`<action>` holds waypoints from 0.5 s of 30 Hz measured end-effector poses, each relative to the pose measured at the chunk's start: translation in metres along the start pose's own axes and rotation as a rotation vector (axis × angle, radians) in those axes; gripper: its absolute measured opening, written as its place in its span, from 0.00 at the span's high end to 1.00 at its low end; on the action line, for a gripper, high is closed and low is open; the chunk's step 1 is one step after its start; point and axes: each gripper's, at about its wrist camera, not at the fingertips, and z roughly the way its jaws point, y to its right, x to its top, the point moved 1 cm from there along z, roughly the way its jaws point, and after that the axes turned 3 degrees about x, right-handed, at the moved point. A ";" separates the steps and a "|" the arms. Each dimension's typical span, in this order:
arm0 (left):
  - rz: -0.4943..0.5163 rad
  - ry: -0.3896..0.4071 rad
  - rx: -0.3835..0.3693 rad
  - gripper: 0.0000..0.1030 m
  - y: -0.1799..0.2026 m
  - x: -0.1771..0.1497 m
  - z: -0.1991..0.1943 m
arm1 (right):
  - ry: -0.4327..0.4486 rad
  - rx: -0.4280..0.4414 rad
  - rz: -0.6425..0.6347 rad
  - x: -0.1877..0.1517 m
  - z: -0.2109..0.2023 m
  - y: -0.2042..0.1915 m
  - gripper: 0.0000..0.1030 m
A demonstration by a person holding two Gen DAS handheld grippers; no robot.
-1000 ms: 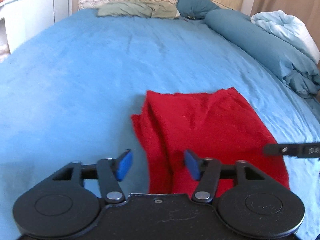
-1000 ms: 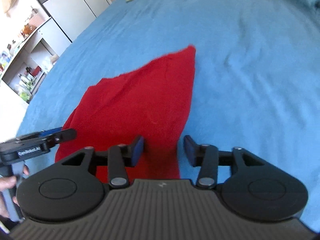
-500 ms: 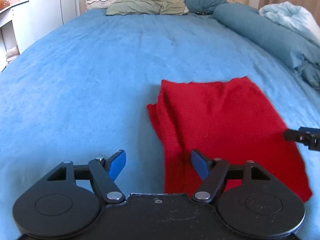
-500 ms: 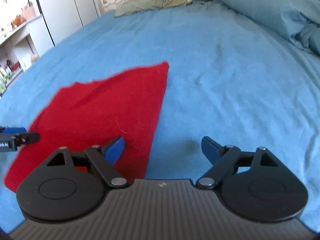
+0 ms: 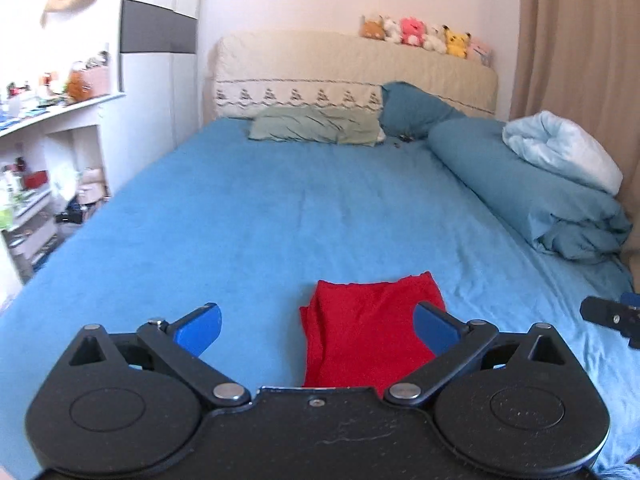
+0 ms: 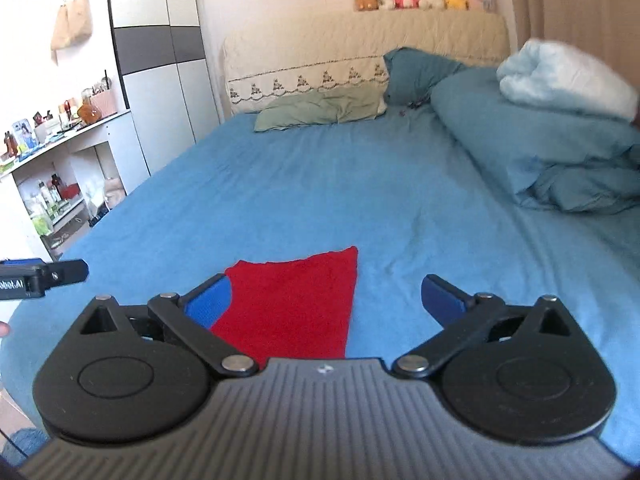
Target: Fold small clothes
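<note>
A small red cloth (image 5: 368, 328) lies folded flat on the blue bed sheet (image 5: 280, 220), near the bed's front edge. It also shows in the right wrist view (image 6: 296, 300). My left gripper (image 5: 318, 326) is wide open and empty, raised above and behind the cloth's left part. My right gripper (image 6: 326, 300) is wide open and empty, raised above the cloth's right edge. The tip of the right gripper shows at the far right of the left wrist view (image 5: 608, 316). The left gripper's tip shows at the far left of the right wrist view (image 6: 44, 276).
A green pillow (image 5: 316, 130), a teal pillow (image 5: 412, 110) and a rolled teal duvet (image 5: 532, 196) with a pale blue blanket (image 5: 560, 152) lie at the head and right side. White shelves (image 5: 36, 184) and a wardrobe (image 6: 160, 80) stand left of the bed.
Both grippers have opened wider and pulled up and back from the red cloth, which now lies farther away on the sheet. The views have tilted up to show the room.
</note>
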 end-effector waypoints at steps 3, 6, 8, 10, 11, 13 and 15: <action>0.021 0.010 0.008 0.00 0.006 -0.011 -0.034 | -0.010 -0.015 0.009 -0.003 -0.033 -0.013 0.00; 0.079 -0.003 0.050 0.00 0.012 -0.025 -0.053 | -0.044 -0.038 0.014 -0.010 -0.059 -0.026 0.00; 0.106 -0.023 0.069 0.00 0.015 -0.036 -0.060 | -0.077 -0.062 0.006 -0.017 -0.074 -0.032 0.00; 0.114 -0.039 0.078 0.00 0.014 -0.045 -0.066 | -0.106 -0.077 0.001 -0.027 -0.084 -0.038 0.00; 0.117 -0.041 0.080 0.00 0.014 -0.049 -0.070 | -0.115 -0.086 0.000 -0.034 -0.089 -0.040 0.00; 0.121 -0.047 0.086 0.00 0.013 -0.058 -0.076 | -0.138 -0.108 -0.016 -0.046 -0.095 -0.045 0.00; 0.117 -0.056 0.074 0.00 0.013 -0.067 -0.081 | -0.166 -0.123 -0.027 -0.058 -0.097 -0.047 0.00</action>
